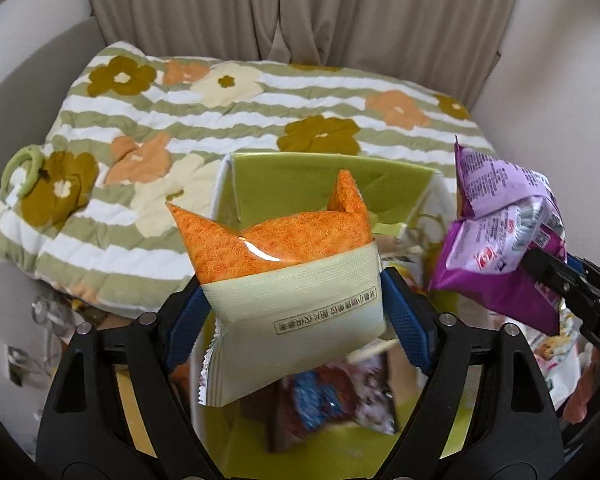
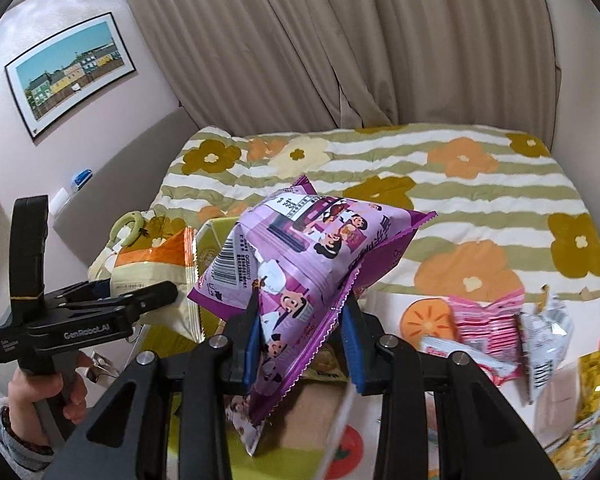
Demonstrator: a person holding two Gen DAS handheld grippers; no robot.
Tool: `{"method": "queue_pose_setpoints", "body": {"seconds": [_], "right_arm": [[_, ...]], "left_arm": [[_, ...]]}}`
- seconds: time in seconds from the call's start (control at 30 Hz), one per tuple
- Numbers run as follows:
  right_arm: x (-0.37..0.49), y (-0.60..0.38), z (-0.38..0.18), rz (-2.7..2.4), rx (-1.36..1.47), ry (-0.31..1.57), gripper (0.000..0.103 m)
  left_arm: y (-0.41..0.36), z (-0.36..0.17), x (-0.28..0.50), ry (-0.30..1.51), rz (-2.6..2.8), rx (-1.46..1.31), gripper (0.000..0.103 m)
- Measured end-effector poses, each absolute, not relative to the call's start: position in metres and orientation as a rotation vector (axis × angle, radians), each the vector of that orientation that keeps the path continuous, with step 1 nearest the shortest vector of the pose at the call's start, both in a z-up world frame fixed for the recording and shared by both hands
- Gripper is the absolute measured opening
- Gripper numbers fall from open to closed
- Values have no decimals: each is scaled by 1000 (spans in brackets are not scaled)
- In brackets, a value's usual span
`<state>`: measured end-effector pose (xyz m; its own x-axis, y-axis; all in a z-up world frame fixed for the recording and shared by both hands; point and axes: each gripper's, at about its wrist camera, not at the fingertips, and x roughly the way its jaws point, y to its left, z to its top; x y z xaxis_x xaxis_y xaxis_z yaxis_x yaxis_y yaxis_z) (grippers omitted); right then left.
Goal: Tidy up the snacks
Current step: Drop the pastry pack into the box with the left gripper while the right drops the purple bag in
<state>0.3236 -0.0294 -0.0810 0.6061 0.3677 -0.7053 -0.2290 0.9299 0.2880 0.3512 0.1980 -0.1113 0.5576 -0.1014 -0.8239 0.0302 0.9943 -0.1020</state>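
At the left edge, the bed's flowered quilt (image 1: 228, 120) lies flat and mostly bare, back to the beige curtain (image 1: 300, 8). The left gripper (image 1: 292, 300) has its jaws closed on an orange-and-cream snack bag (image 1: 284, 276), gripped at both sides and held above the open lime-green box (image 1: 332, 168), whose rear wall stands just behind it; other packets lie blurred inside the box. To the right, the right gripper (image 2: 300, 328) has its jaws clamped on the lower part of a purple snack bag (image 2: 300, 256), held near the box's right rim. Farther right, loose snack packets (image 2: 496, 324) crowd the quilt's near edge.
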Motion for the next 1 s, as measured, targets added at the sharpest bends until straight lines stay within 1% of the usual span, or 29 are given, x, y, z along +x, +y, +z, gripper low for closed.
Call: {"method": "queue_pose_setpoints", "body": {"seconds": [0.03, 0.07, 0.1, 0.27, 0.4, 0.57, 0.8, 0.87, 0.9, 0.93, 0.97, 1.0], "right_arm": [[328, -27, -85, 344, 174, 863, 32], [331, -25, -88, 343, 172, 869, 32], [333, -23, -89, 342, 169, 874, 32], [344, -20, -100, 344, 139, 903, 32], [350, -18, -107, 361, 117, 926, 32], [364, -11, -111, 410, 97, 952, 32], [393, 3, -128, 454, 69, 1028, 33], [397, 7, -134, 453, 56, 1054, 41], [398, 8, -135, 448, 53, 1051, 49], [397, 8, -136, 444, 54, 1041, 65], [395, 6, -135, 446, 58, 1028, 76], [393, 6, -134, 455, 58, 1016, 94]], "left_arm": [[199, -113, 356, 979, -72, -74, 89], [199, -114, 359, 976, -62, -65, 99], [201, -115, 364, 970, -50, -54, 103], [207, -121, 366, 980, -46, -65, 103], [215, -127, 350, 998, -32, -101, 103], [221, -124, 334, 988, 4, -125, 103], [223, -122, 338, 984, 37, -126, 103], [223, -122, 339, 986, 40, -120, 102], [222, -123, 339, 989, 41, -116, 102], [221, -124, 339, 993, 44, -112, 103], [220, -125, 338, 996, 47, -111, 103], [219, -126, 336, 998, 48, -111, 103]]}}
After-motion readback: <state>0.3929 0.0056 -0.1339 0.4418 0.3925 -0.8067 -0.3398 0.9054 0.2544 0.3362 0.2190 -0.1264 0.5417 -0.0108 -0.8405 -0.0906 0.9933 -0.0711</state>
